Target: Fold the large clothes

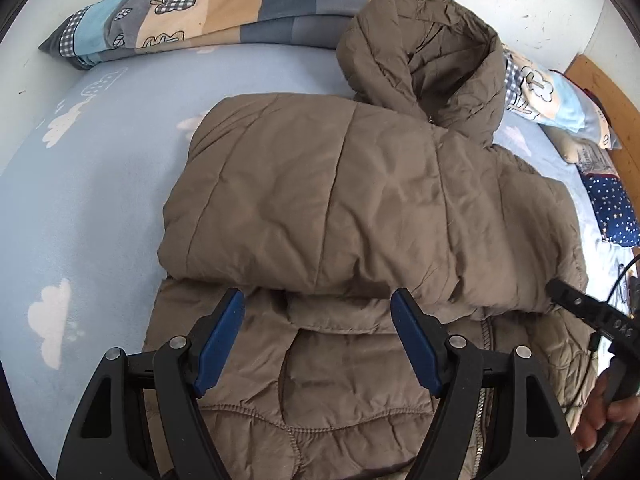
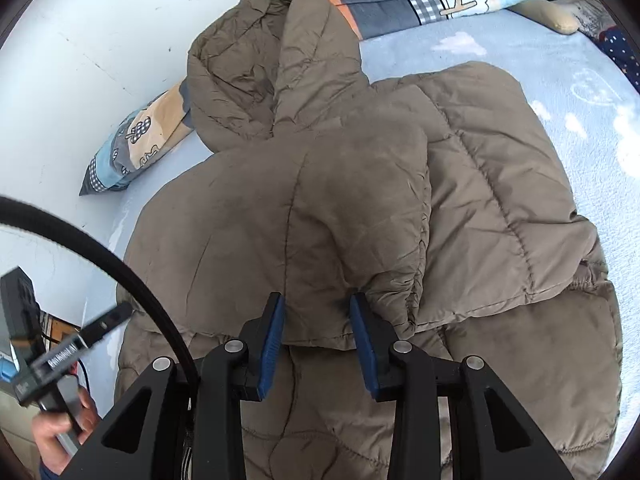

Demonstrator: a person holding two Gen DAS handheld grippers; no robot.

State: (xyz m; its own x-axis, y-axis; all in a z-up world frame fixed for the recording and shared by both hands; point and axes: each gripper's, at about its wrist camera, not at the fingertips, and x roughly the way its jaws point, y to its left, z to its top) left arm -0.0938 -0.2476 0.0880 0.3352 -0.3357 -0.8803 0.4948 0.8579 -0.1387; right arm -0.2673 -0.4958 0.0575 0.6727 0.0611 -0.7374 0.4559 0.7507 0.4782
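- Brown quilted jacket (image 1: 360,208) lies on the bed (image 1: 100,184), over a pale blue sheet with white cloud print; hood (image 1: 432,56) points to the far edge, toward the wall (image 1: 540,0).
- Both sleeves are folded in across the body. Left wrist view: one sleeve (image 1: 304,200) lies crosswise over the chest. Right wrist view: the other sleeve (image 2: 352,216) overlaps it, cuff end nearest the camera.
- Hood rests partly on a rolled patchwork quilt (image 1: 224,12) that runs along the far edge of the bed.
- Dark blue star-print cushion (image 1: 616,208) sits toward the right edge of the bed, apart from the jacket.
- Left gripper (image 1: 318,340): jaws spread wide, nothing between them; hovers above the lower body of the jacket, just short of the folded sleeve edge.
- Right gripper (image 2: 318,340): jaws part open, narrower than the left, set either side of the sleeve cuff hem. Cannot tell whether the pads (image 2: 272,344) touch the fabric; no pinch visible.
- Zipper (image 1: 484,344) is visible near the right jaw of the left gripper.
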